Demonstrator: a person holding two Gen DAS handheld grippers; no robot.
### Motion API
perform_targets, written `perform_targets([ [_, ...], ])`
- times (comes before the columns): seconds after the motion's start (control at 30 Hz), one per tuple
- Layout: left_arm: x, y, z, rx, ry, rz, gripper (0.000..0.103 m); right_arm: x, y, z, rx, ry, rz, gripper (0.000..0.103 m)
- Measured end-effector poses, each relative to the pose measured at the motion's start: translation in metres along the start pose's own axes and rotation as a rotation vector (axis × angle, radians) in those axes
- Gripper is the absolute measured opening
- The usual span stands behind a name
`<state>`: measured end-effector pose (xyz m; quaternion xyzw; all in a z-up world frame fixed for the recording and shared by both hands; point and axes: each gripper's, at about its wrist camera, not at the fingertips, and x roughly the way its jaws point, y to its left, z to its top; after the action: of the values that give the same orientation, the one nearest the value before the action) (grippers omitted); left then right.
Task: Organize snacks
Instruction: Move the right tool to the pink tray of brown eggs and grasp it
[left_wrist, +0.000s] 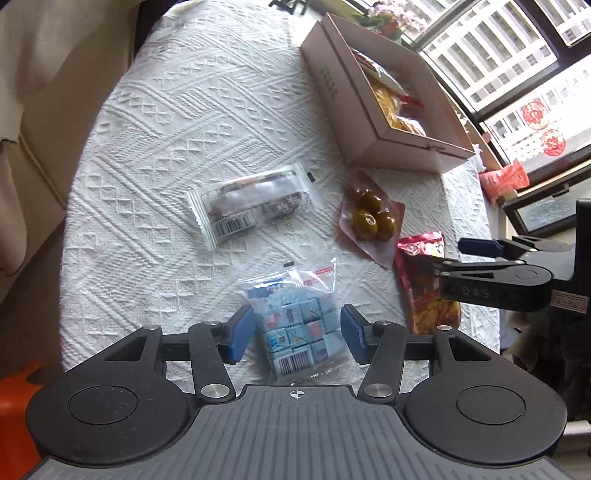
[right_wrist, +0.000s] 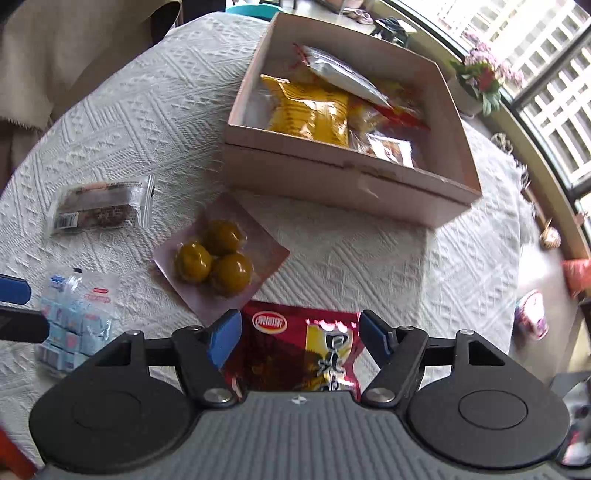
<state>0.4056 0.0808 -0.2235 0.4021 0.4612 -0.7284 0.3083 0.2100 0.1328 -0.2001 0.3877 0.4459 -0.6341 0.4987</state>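
Note:
A clear bag of blue candy cubes (left_wrist: 295, 328) lies on the white tablecloth between the blue pads of my left gripper (left_wrist: 296, 334). The pads stand close to its two sides without squeezing it. My right gripper (right_wrist: 300, 338) holds a red snack bag (right_wrist: 295, 354) with both pads against its edges; it also shows at the right of the left wrist view (left_wrist: 448, 254). A pouch of three green plums (right_wrist: 218, 254) and a clear wrapped bar (right_wrist: 99, 208) lie loose on the cloth. The open cardboard box (right_wrist: 332, 177) holds several yellow and red packets.
The round table's cloth (left_wrist: 166, 110) ends in a curved edge near both grippers. A beige chair (left_wrist: 44, 92) stands at the left. At the right are a window, a flower pot (right_wrist: 484, 77) and red packets on the sill (left_wrist: 502, 181).

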Motion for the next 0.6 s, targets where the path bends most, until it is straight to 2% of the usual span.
perform_targets([
  [0.13, 0.021, -0.015, -0.005, 0.030, 0.053, 0.083, 0.057, 0.001, -0.015, -0.025, 0.079, -0.006, 0.018, 0.072],
  [0.27, 0.043, -0.037, -0.007, 0.027, 0.052, 0.172, 0.062, 0.003, -0.029, -0.035, 0.132, -0.020, 0.069, 0.072],
  [0.33, 0.051, -0.051, -0.007, 0.055, 0.039, 0.206, 0.085, 0.000, -0.034, -0.034, 0.131, -0.043, 0.093, 0.075],
  [0.4, 0.061, -0.063, -0.008, 0.086, 0.046, 0.239, 0.097, -0.001, -0.037, -0.030, 0.104, -0.067, 0.115, 0.079],
  [0.47, 0.064, -0.071, -0.010, 0.100, 0.044, 0.275, 0.096, 0.003, -0.036, -0.022, 0.059, -0.081, 0.138, 0.079],
  [0.5, 0.062, -0.070, -0.011, 0.089, 0.035, 0.275, 0.087, 0.006, -0.034, -0.015, 0.035, -0.088, 0.152, 0.079],
  [0.53, 0.056, -0.069, -0.012, 0.067, 0.021, 0.280, 0.064, 0.009, -0.032, -0.009, 0.013, -0.097, 0.170, 0.079],
  [0.6, 0.049, -0.062, -0.012, 0.005, 0.030, 0.246, 0.064, 0.015, -0.024, 0.008, -0.042, -0.122, 0.216, 0.079],
])
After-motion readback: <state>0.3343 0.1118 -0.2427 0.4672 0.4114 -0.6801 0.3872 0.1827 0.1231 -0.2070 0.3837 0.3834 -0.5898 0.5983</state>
